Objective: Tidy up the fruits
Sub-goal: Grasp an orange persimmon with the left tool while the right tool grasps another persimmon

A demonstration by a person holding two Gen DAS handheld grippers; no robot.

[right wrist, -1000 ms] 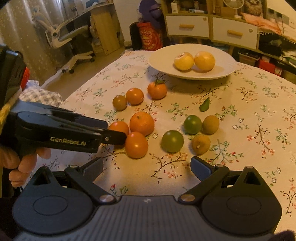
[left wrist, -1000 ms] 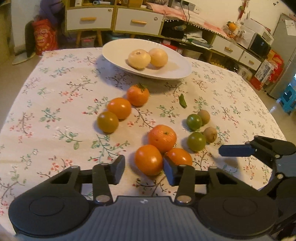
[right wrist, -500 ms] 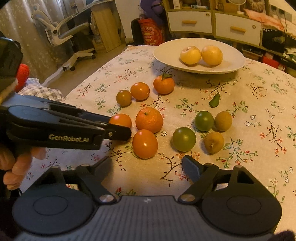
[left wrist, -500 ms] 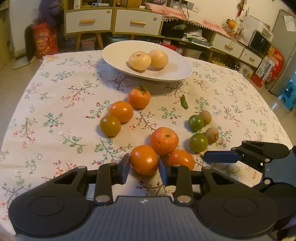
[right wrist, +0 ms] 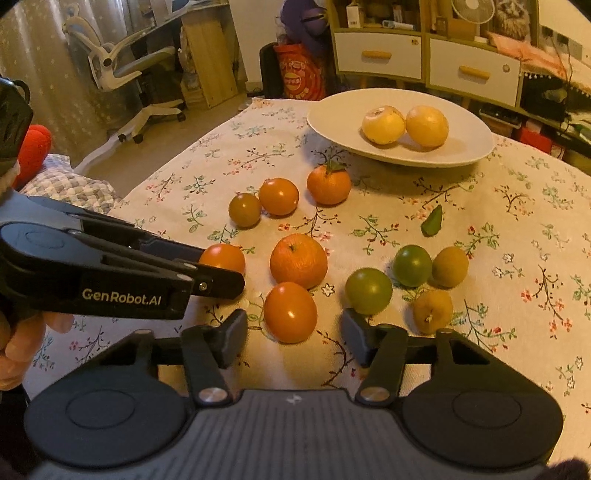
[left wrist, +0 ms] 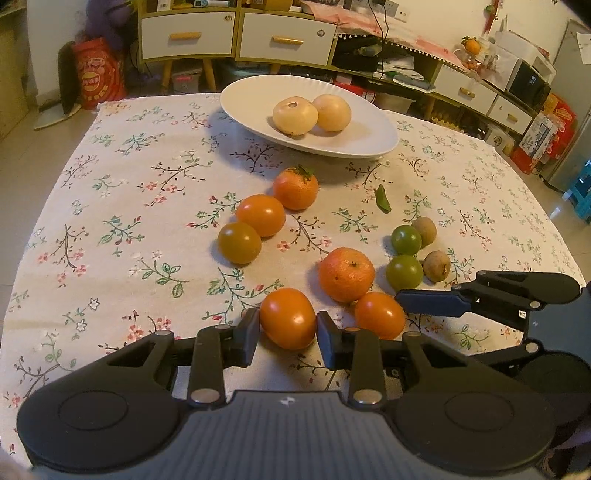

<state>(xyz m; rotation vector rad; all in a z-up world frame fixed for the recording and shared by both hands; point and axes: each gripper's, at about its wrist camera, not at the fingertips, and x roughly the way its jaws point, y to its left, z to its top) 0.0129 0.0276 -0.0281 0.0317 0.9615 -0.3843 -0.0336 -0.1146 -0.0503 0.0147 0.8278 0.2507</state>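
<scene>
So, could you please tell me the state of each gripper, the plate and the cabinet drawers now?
left gripper: shut on an orange tomato.
right gripper: open; jaws have just been closing, second orange tomato between them, not yet pressed.
plate: holds two yellow fruits.
cabinet drawers: shut.

Your left wrist camera sits low and close over the bench with the floral cloth [left wrist: 122,206], looking forward and down along its own black fingers [left wrist: 248,338] toward the white oval plate [left wrist: 243,92] at the far edge. Your right wrist camera looks the same way from a spot right of it, equally close, with the plate [right wrist: 332,122] farther right in view. Both share the plate, the loose fruit before it and the white-drawered cabinet [left wrist: 236,35] behind. Each view catches the other tool at its edge.
</scene>
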